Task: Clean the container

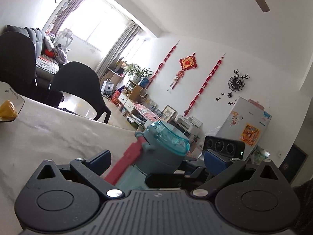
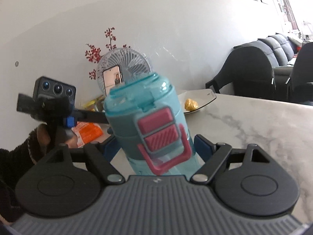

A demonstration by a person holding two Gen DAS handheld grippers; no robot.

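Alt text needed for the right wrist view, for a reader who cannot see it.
A teal water bottle with a pink latch sits tilted between the right gripper fingers, over a marble table. At left, a hand holds the left gripper beside the bottle. Behind stand a small fan and a plate holding something yellow.

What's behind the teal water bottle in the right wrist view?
Behind the teal water bottle stands a small white desk fan with a phone propped against it. The bottle covers the fan's base and the phone's lower part.
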